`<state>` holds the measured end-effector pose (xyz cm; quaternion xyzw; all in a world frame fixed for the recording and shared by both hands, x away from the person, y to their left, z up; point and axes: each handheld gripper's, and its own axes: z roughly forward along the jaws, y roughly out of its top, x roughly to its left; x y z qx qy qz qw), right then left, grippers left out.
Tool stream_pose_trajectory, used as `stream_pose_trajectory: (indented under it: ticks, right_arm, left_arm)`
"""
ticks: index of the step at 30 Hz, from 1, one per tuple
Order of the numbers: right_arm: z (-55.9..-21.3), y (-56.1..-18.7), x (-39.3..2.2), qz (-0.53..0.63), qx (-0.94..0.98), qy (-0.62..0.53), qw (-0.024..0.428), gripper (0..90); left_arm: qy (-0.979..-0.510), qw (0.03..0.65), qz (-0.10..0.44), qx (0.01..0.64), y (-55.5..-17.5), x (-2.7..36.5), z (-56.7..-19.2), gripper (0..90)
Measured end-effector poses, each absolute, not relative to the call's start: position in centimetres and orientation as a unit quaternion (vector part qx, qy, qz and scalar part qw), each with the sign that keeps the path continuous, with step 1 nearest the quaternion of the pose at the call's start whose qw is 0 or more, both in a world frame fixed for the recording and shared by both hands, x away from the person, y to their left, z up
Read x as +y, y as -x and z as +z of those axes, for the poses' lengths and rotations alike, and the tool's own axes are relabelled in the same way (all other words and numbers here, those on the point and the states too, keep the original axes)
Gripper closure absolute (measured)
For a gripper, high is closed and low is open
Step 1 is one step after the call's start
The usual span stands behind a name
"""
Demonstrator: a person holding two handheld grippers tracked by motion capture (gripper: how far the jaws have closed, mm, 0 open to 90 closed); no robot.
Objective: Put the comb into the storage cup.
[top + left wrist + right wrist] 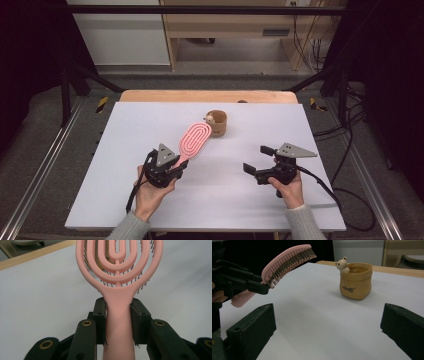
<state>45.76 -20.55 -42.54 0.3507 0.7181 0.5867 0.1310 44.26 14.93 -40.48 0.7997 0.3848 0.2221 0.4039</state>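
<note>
Left gripper [176, 167]: near the front-left part of the white worktop [125, 150], held in the person's left hand [150, 192]; its jaws pinch the handle of the pink hairbrush [194, 140], one black pad on each side of the handle in the left gripper view.
Pink hairbrush: lifted off the worktop, tilted, head rising away from the gripper toward the far edge, bristles facing down; its handle end sticks out behind the jaws in the right gripper view [287, 263].
Brush head: oval with looped ribs; in the high view its tip lies just beside the tan pot [218, 123], and whether they touch I cannot tell.
Tan pot: stands upright on the worktop near the middle of the far edge, sack-shaped, with a small bear figure [342, 264] at its rim and dark lettering on its side.
Right gripper [256, 161]: over the front-right part of the worktop, held in the right hand [289, 189]; its jaws stand spread wide with bare worktop between them, aimed toward the pot.
Gap between grippers: well apart, left and right of the worktop's middle.
</note>
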Motion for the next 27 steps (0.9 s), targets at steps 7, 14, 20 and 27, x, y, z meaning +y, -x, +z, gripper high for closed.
stream_pose_trajectory:
  ticks: [7,14,20,27]
  right_arm:
    - [-42.4,-45.8,-20.4,0.590,0.714,-0.356,0.129,0.4]
    - [-42.0,-45.7,-20.4,0.595,0.709,-0.358,0.126,0.4]
    - [-41.9,-45.7,-19.9,0.593,0.710,-0.360,0.124,0.4]
    - [-42.0,-45.9,-19.0,0.589,0.713,-0.361,0.115,0.5]
  left_arm:
    - [-0.796,0.408,0.221,0.388,-44.5,14.2,-40.6,69.1]
    - [-0.791,0.414,0.218,0.394,-44.4,13.6,-40.9,69.2]
    - [-0.783,0.427,0.213,0.398,-44.2,13.4,-41.4,69.1]
    - [-0.777,0.437,0.208,0.403,-43.9,13.4,-42.3,69.2]
